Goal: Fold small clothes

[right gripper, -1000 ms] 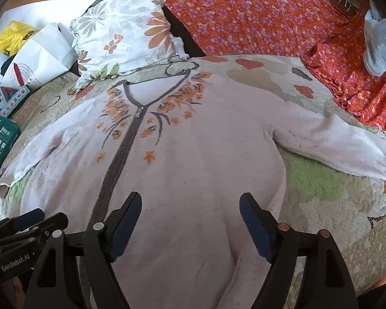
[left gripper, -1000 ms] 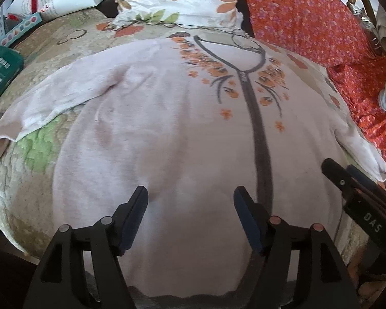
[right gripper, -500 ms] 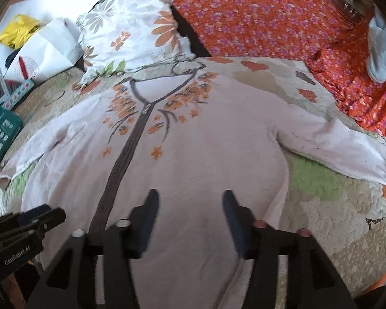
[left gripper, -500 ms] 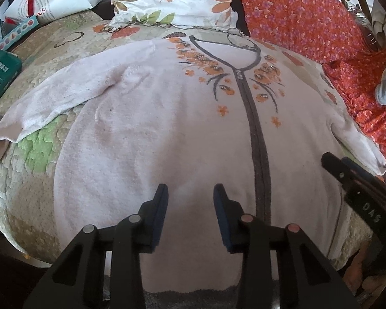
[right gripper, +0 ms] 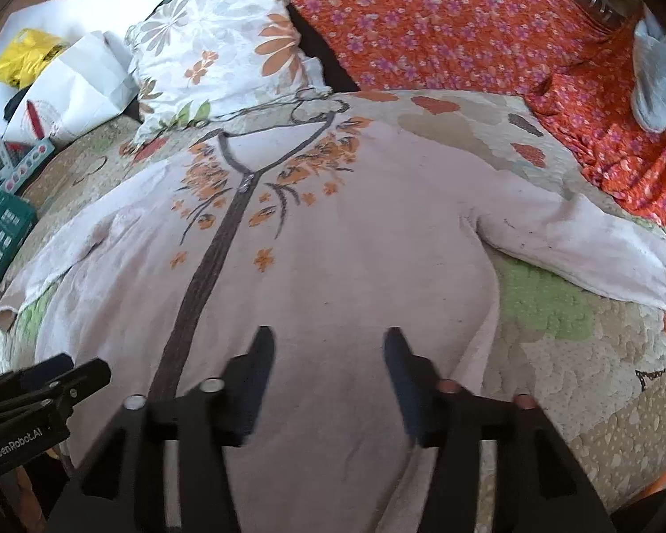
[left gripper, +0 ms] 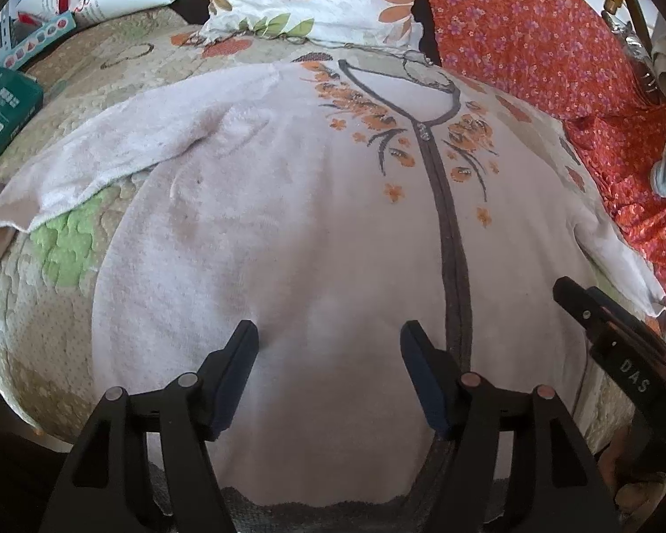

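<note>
Quilted bed [right gripper: 555, 399], floral pillow [right gripper: 226, 49], daylight

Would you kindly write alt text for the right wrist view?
A pale pink top with an orange floral print lies spread flat, sleeves out, on a quilted bedspread. The right gripper hovers open over its lower part; a floral pillow lies beyond.

Black claws [left gripper: 328, 355], dark-blue pads [left gripper: 424, 377]
</note>
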Demonstrator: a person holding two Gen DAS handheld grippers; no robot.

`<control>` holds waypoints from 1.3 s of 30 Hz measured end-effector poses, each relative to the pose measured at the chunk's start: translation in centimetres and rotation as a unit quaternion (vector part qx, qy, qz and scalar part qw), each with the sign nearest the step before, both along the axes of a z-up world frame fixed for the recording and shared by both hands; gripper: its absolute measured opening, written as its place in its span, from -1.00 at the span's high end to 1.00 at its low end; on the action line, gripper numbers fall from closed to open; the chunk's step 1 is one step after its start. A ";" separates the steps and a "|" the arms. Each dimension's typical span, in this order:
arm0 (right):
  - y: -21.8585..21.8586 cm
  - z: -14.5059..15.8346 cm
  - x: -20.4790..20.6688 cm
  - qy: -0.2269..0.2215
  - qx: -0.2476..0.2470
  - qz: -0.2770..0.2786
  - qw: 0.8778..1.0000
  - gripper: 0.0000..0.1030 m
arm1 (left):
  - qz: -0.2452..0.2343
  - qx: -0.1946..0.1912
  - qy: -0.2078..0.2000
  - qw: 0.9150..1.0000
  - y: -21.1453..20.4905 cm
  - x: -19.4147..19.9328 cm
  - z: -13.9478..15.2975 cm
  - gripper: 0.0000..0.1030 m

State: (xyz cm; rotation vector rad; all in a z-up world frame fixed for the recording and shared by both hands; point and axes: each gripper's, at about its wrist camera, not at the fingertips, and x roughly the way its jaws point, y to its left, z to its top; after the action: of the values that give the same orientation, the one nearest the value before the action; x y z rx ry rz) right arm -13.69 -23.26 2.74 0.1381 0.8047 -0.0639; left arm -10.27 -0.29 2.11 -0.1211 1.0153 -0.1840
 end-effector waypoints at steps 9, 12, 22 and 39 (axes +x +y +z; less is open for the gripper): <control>-0.4 -0.3 0.2 0.009 0.011 -0.007 1.000 -0.28 | -0.024 0.009 0.000 1.000 -0.8 -0.2 -0.1 0.57; -0.6 -0.1 0.2 0.007 0.010 -0.010 1.000 -0.28 | -0.021 0.010 0.010 1.000 -0.8 -0.1 -0.5 0.57; -3.9 0.6 -0.1 0.005 0.021 -0.056 0.998 -0.34 | -0.013 0.000 0.011 1.000 -0.4 0.0 -0.3 -0.03; -8.2 -1.4 -3.7 0.088 0.030 -0.073 0.993 -0.47 | -0.010 -0.026 0.005 1.000 0.4 -0.3 1.0 -0.39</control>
State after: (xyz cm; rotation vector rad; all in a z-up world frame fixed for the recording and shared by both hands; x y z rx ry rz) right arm -17.38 -31.48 1.34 0.2507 0.9725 -0.1919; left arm -10.55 0.07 3.14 -0.1597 1.0224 -0.2274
